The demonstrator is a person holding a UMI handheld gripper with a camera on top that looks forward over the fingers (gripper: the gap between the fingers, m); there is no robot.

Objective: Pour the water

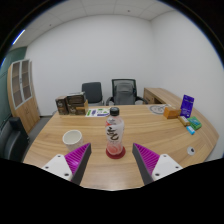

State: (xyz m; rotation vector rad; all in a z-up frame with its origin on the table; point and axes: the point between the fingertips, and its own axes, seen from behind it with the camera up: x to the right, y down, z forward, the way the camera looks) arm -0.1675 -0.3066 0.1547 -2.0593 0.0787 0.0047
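the table (100, 172) fills the room ahead of the tongs (112, 161), a wide curved wooden top running off to both sides. past its far edge stand two chairs (108, 92), side by side, and a cabinet (22, 88) sits well off to the left against the wall. on the far part of the table, left of the chairs, are some brown boxes (70, 103). off to the right, beyond the right finger, a purple box (187, 103) stands upright with a few small items near it that i can't make out. a white bowl (72, 136) rests on the table ahead of the left finger. the bottle (114, 130), clear with a dark cap, stands upright on a red coaster (115, 153) just ahead of the tongs, in line with the gap between them. the tongs are spread wide apart, holding nothing, their purple pads (77, 158) facing inward, the bottle not touched by either.
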